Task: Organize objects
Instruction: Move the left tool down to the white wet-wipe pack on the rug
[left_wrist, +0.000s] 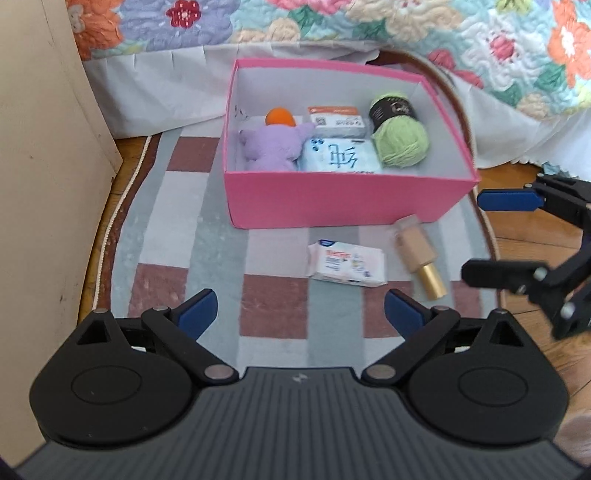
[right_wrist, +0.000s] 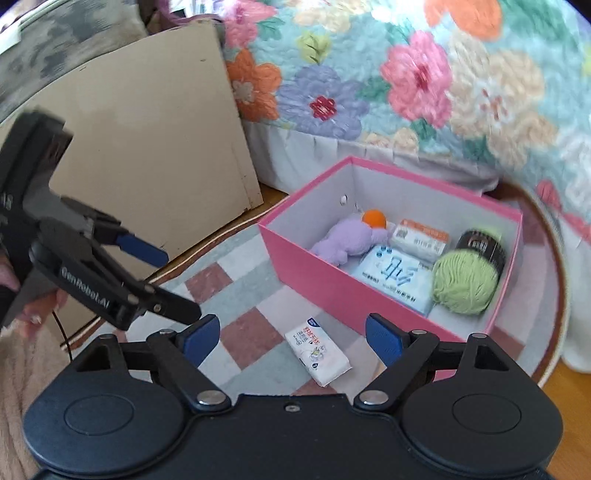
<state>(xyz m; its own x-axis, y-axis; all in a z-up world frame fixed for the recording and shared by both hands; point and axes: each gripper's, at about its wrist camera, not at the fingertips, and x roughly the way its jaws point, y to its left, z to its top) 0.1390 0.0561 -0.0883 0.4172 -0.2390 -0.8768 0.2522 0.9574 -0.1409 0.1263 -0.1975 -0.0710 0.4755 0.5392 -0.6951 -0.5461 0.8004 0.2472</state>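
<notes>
A pink box (left_wrist: 332, 199) stands on a checked rug and holds a purple plush (left_wrist: 269, 147), an orange ball (left_wrist: 279, 116), a blue tissue pack (left_wrist: 341, 157), a white-and-orange pack (left_wrist: 338, 120) and green yarn (left_wrist: 400, 142). In front of it lie a white wipes packet (left_wrist: 345, 267) and a beige bottle with a gold cap (left_wrist: 417, 258). My left gripper (left_wrist: 301, 312) hangs open and empty just short of the packet. My right gripper (right_wrist: 293, 338) is open too, with the packet (right_wrist: 317, 354) lying on the rug between its fingers, untouched. The bottle is hidden in the right wrist view.
The checked rug (left_wrist: 184, 206) lies on a wooden floor (left_wrist: 535, 236). A beige panel (left_wrist: 40, 147) stands at the left. A bed with a floral quilt (left_wrist: 406, 26) and white skirt runs behind the box. A person's hand (right_wrist: 33, 314) holds the left gripper (right_wrist: 170, 282).
</notes>
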